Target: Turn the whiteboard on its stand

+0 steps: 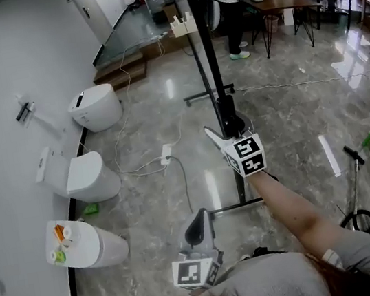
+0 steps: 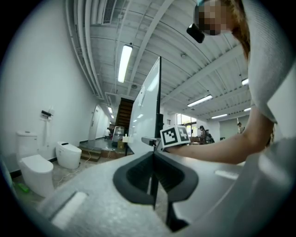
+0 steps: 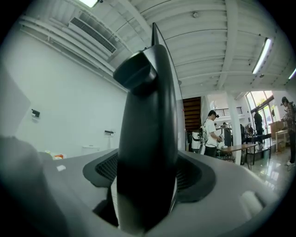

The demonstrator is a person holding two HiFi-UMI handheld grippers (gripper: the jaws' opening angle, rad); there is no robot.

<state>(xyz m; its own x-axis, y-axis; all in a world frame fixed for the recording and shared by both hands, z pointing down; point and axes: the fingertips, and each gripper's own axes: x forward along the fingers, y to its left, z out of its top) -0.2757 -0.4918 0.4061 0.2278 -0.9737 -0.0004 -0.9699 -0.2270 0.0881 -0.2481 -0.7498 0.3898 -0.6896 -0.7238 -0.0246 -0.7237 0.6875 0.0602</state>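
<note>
The left claw point(image 1: 200, 214) is closest to me. It hangs low in front of my body with its jaws pressed together and nothing in them. In its own view the pads point(image 2: 163, 178) meet along one thin seam.

My right arm point(image 1: 293, 209) reaches forward past it to the right claw point(image 1: 228, 133), which sits at the near edge of the board point(image 1: 196, 34). In the right gripper view the jaws are spread as wide as they go. A black fitting point(image 3: 147, 120) on the board's frame rises between them and fills most of the gap. A sliver of space shows on either side of it, so I read the pads as clear of it rather than clamped.

The board stands upright on its stand point(image 1: 238, 183). From the head view I look along it almost edge-on, as a thin dark line running away from me. In the left gripper view its white face is turned toward the left wall. The stand's post drops from the fitting to a floor bar near me, and a second bar point(image 1: 209, 95) lies farther on.

A basin point(image 1: 82, 245) and two toilets point(image 1: 91, 178) line the left wall. A power strip point(image 1: 166, 154) and its cable lie on the floor between them and the stand. Farther back are steps point(image 1: 120, 69), a table point(image 1: 287, 1) and a person point(image 1: 230, 4) standing beside it.
</note>
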